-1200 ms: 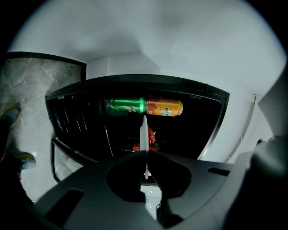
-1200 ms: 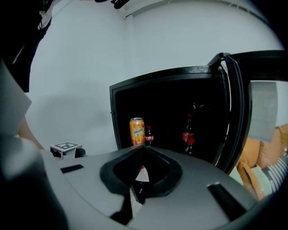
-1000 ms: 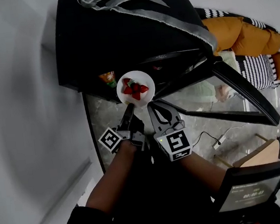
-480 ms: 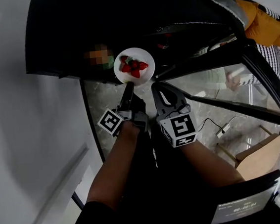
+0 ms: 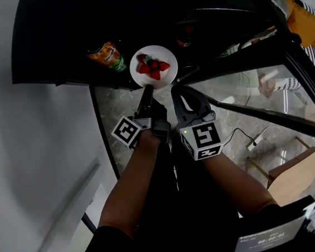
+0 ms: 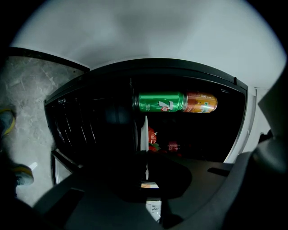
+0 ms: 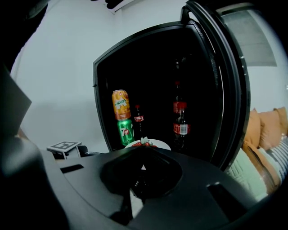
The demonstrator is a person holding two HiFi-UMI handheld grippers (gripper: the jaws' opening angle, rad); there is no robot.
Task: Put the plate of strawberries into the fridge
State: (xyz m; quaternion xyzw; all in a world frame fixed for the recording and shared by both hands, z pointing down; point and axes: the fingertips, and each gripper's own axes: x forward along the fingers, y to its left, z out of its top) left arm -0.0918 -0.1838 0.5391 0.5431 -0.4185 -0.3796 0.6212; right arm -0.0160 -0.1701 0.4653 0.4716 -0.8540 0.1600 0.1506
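Observation:
A white plate (image 5: 154,66) of red strawberries (image 5: 153,67) hangs at the mouth of the open black fridge (image 5: 70,42). My left gripper (image 5: 148,89) is shut on the plate's near rim. In the left gripper view the plate (image 6: 144,132) shows edge-on between the jaws, with the strawberries (image 6: 152,136) just to its right. My right gripper (image 5: 180,92) sits beside the left one, close to the plate's right, with its jaws together and nothing in them. In the right gripper view the plate (image 7: 155,144) peeks out just past the gripper (image 7: 143,167).
Inside the fridge are a green can (image 7: 125,130) under an orange can (image 7: 120,104), and several cola bottles (image 7: 181,123). The fridge door (image 7: 227,90) stands open to the right. A white wall (image 5: 31,152) runs along the left, over a marble floor (image 5: 117,115).
Both grippers and the plate have moved forward toward the fridge; the plate now sits at the fridge's opening, beside the cans.

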